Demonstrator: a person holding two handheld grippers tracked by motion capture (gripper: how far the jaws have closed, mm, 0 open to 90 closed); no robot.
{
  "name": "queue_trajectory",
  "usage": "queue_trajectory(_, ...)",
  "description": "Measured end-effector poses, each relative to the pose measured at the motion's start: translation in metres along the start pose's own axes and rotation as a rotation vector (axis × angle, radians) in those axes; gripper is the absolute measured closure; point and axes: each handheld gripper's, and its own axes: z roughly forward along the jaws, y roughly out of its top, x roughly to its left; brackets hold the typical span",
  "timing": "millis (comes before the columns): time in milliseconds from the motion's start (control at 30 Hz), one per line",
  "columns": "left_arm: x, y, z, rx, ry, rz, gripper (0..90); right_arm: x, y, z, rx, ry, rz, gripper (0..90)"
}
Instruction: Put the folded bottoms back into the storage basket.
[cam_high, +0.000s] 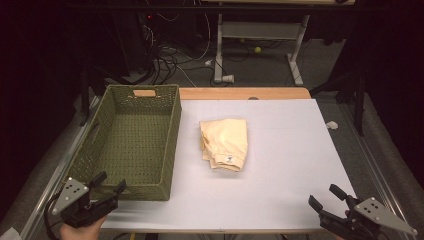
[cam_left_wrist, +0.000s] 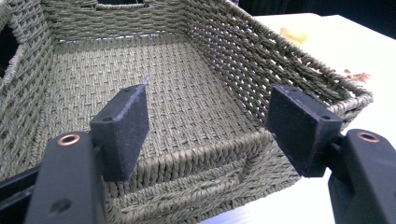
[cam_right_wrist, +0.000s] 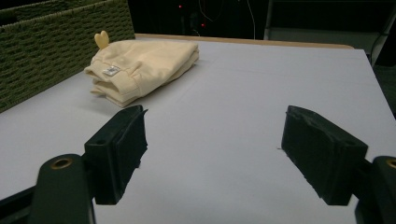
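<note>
Two hand-held grippers wait at the near edge of the white surface (cam_high: 280, 165), the left gripper (cam_high: 111, 186) and right gripper (cam_high: 324, 197) both with fingers spread and grasping nothing. Mid-surface, just right of an empty green woven basket (cam_high: 172, 135), lies a folded cream garment (cam_high: 226, 144). It looks soft, light and floppy, so pinching through the stacked layers at its near folded edge should stop it unfolding.
</note>
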Motion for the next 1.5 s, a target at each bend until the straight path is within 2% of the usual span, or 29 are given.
queue_trajectory(433, -0.007, 0.006, 0.0, -0.022, -0.019, 0.009, 28.7, 0.0, 0.0, 0.0, 0.003, 0.001, -0.001, 22.8)
queue_trajectory(767, -0.01, 0.013, 0.004, -0.036, -0.044, -0.003, 28.7, 0.0, 0.0, 0.0, 0.001, 0.004, -0.001, 22.8)
queue_trajectory(1067, -0.017, 0.02, 0.008, -0.031, -0.053, 0.03, 28.7, 0.0, 0.0, 0.0, 0.001, 0.004, 0.004, 22.8)
queue_trajectory(1500, -0.02, 0.026, 0.011, -0.039, -0.068, 0.034, 28.8, 0.0, 0.0, 0.0, 0.002, 0.005, 0.001, 22.8)
